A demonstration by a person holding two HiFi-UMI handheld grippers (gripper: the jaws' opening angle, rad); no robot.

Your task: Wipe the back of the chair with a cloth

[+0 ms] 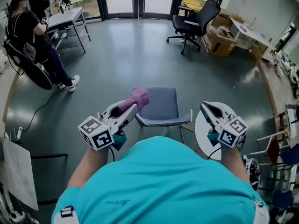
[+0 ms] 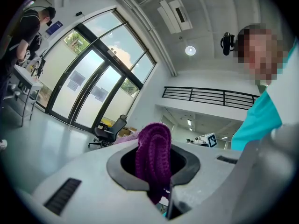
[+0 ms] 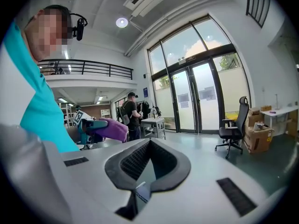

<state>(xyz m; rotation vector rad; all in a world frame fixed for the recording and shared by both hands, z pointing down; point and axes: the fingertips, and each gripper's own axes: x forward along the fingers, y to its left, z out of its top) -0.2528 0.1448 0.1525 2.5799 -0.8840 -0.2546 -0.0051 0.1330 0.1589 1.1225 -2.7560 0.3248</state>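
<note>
A grey-blue chair (image 1: 162, 105) stands on the floor right in front of me. My left gripper (image 1: 134, 108) is held over its left side, shut on a purple knitted cloth (image 1: 137, 98) that bunches up past the fingertips. In the left gripper view the cloth (image 2: 154, 157) fills the gap between the jaws of the left gripper (image 2: 158, 174). My right gripper (image 1: 206, 108) hovers right of the chair, shut, with nothing in it. The right gripper view shows the right gripper (image 3: 144, 183) with its jaws together, and the cloth (image 3: 113, 129) off to the left.
A small round white table (image 1: 205, 133) sits below the right gripper. A black office chair (image 1: 194, 18) and cardboard boxes (image 1: 219, 40) stand at the far right. A person (image 1: 39, 48) stands by a white table (image 1: 67, 18) at the far left. More chairs (image 1: 280, 148) line the right edge.
</note>
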